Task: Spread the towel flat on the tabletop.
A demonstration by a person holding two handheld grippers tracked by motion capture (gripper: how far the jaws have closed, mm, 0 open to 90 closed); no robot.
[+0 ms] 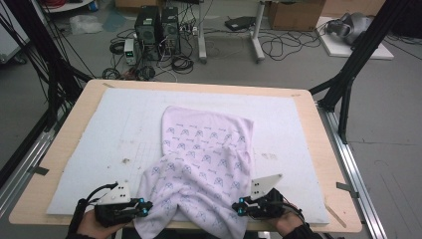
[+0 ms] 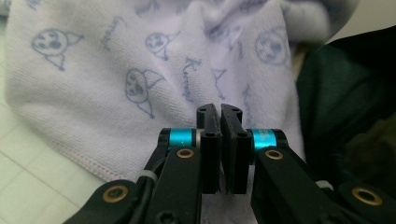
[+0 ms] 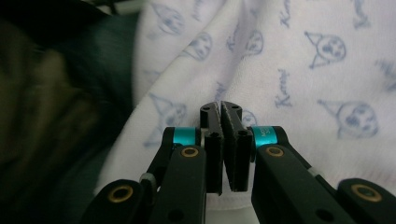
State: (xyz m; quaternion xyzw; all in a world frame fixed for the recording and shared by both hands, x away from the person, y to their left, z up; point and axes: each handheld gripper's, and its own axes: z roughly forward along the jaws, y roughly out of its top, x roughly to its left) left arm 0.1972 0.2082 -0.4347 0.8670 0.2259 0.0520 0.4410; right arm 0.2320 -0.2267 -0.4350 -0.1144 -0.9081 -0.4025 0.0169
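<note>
A pale lilac towel (image 1: 204, 164) printed with small cartoon faces lies crumpled on the white mat (image 1: 99, 149), and its near end hangs over the table's front edge. My left gripper (image 1: 147, 205) lies level at the towel's near left edge, jaws pressed together on the cloth (image 2: 116, 88). At the near right edge my right gripper (image 1: 238, 206) is likewise closed on the cloth (image 3: 299, 79). In both gripper views the jaws meet with only a hairline gap and towel all around them. Left gripper (image 2: 219, 109); right gripper (image 3: 220, 106).
The wooden table (image 1: 328, 164) bears the mat. Dark clothing of the person (image 2: 345, 102) fills the space beside the hanging towel. Black frame posts (image 1: 348, 74) stand at the table's corners. Computers and cables (image 1: 157, 30) sit on the floor beyond.
</note>
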